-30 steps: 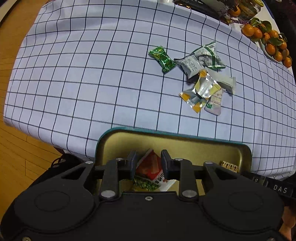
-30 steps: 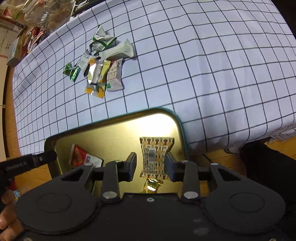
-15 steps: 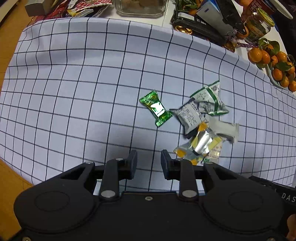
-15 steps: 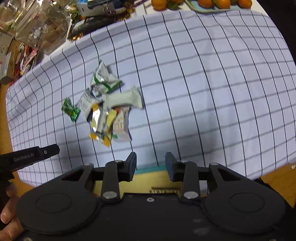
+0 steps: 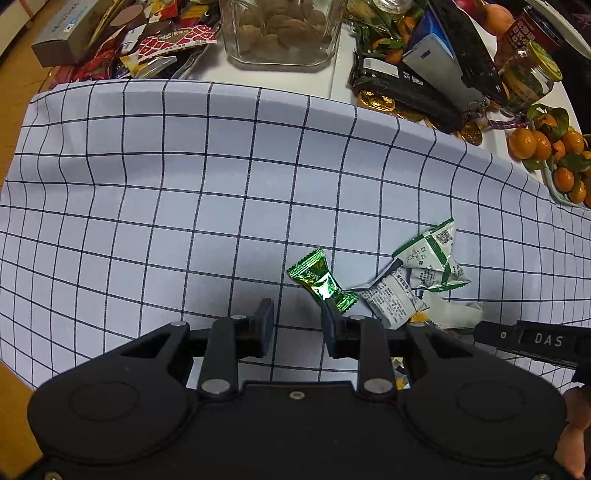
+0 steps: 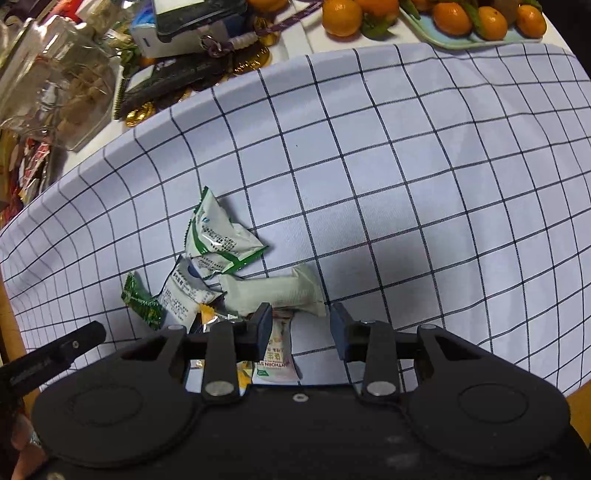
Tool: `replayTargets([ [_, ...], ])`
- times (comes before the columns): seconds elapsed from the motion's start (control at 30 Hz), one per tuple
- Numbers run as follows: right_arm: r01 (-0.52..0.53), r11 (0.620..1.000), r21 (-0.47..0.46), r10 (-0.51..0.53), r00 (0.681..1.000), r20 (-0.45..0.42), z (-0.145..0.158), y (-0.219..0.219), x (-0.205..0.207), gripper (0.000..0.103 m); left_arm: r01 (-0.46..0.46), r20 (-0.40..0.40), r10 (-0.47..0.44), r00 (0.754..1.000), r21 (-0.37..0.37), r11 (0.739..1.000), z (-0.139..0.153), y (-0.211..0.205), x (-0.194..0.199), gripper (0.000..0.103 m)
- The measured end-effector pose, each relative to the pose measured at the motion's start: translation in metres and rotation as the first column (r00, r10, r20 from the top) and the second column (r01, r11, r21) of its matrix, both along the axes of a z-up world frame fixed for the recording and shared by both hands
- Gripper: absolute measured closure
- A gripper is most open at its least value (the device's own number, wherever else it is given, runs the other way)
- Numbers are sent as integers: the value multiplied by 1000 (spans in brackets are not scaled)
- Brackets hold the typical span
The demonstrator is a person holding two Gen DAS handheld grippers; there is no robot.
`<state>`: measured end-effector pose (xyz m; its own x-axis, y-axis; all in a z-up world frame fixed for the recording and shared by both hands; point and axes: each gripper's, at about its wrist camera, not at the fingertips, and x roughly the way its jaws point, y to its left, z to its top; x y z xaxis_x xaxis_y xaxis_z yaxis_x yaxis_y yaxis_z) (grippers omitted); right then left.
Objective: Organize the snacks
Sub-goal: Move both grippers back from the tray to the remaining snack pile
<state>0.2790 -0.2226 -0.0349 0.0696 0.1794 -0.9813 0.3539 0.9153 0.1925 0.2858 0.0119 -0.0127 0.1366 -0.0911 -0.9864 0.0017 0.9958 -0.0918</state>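
Observation:
A small pile of wrapped snacks lies on the checked cloth (image 5: 221,192). A shiny green candy (image 5: 321,282) sits just ahead of my left gripper (image 5: 297,326), which hangs open over bare cloth with nothing between its fingers. To its right are a grey-white packet (image 5: 391,301) and green-and-white packets (image 5: 432,258). My right gripper (image 6: 301,332) is open above the pile's near right side. A pale bar packet (image 6: 273,293) lies just beyond its fingertips. A hawthorn packet (image 6: 280,354) lies on the cloth under its left finger. The green candy (image 6: 142,302) is at the pile's left.
Behind the cloth stand a glass jar (image 5: 280,33), loose wrappers (image 5: 147,48), black boxes with gold coins (image 5: 406,92), a small jar (image 5: 532,77) and mandarins (image 5: 546,151). Mandarins on a tray (image 6: 476,22) sit far right. The cloth's edge and wooden floor (image 6: 580,398) are near right.
Both grippers have moved forward from above the gold tray to the snack pile. The tray and the snacks in it have dropped out of view. The jaws keep the same gap.

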Motion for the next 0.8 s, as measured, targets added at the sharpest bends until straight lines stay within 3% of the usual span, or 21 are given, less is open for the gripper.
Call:
replayTargets([
  [0.27,18,998,60,-18,1000,-11,0,-2,8,66,25,-14,-25,1000,-57,998,-8,-19,4,65],
  [0.43,23,1000,0,-23,999,36,13,-10,6,66,56,-22,-58,998,-106,993,-15,-40,4,65],
  [0.8,36,999,2,-36,998,52,20,-24,-1,66,17,-38,-21,999,-88,996,-36,-64,8,63],
])
